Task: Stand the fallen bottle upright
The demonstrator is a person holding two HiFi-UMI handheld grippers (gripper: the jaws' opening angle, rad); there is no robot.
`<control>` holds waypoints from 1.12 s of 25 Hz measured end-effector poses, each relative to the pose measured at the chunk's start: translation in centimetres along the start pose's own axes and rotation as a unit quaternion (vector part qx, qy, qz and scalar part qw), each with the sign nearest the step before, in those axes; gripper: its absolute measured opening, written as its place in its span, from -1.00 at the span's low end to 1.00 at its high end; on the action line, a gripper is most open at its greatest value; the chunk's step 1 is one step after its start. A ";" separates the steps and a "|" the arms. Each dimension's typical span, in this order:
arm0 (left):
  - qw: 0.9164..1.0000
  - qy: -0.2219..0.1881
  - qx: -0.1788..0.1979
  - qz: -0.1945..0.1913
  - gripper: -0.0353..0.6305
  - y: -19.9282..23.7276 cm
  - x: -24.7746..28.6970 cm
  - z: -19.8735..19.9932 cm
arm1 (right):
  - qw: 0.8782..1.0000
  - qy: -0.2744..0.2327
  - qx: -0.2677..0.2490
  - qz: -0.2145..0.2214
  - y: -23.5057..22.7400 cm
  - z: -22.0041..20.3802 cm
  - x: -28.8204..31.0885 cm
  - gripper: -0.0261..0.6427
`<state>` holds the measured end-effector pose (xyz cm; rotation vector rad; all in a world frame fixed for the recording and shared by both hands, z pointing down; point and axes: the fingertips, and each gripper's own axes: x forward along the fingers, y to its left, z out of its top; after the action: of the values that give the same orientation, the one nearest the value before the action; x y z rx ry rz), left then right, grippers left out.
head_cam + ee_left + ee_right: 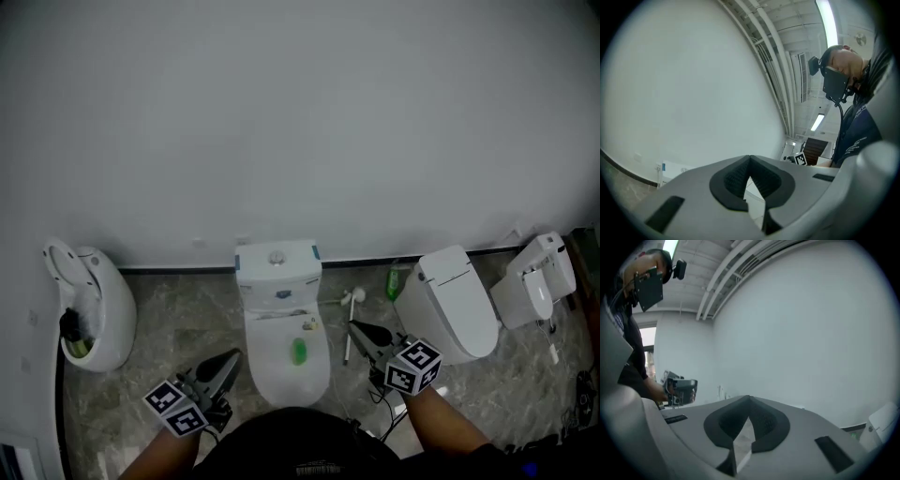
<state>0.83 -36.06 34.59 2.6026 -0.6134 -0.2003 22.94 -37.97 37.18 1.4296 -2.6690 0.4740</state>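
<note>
Flat, soft light on my feed; ceiling tube point(830, 28) glares upper right, gripper views fisheye-warped with black corners.

A green bottle point(394, 281) stands upright on the floor.

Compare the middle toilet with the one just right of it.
The middle toilet has a boxy tank at the wall; the right toilet shows none. The middle toilet sits square to the wall; the right toilet is turned at an angle. A green object lies on the middle toilet's lid; the right toilet's lid is bare. Both are white, lids down.
</note>
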 end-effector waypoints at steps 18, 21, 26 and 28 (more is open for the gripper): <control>0.999 -0.034 0.032 0.028 -0.83 -4.6 -2.5 3.9 | 0.987 -0.079 0.134 0.035 3.4 2.0 -6.5 -0.88; 0.999 -0.035 0.031 0.029 -0.83 -4.4 -2.7 3.8 | 0.988 -0.076 0.131 0.031 2.9 2.0 -5.8 -0.88; 0.999 -0.031 0.030 0.032 -0.83 -4.4 -3.0 3.6 | 0.992 -0.065 0.104 0.041 3.7 2.3 -4.8 -0.88; 0.999 -0.031 0.025 0.034 -0.83 -4.2 -3.1 3.3 | 0.992 -0.061 0.097 0.046 4.0 2.2 -4.4 -0.88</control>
<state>-1.08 -32.65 29.81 2.6277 -0.7364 -0.2468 22.33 -33.04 33.23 1.4302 -2.8645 0.6919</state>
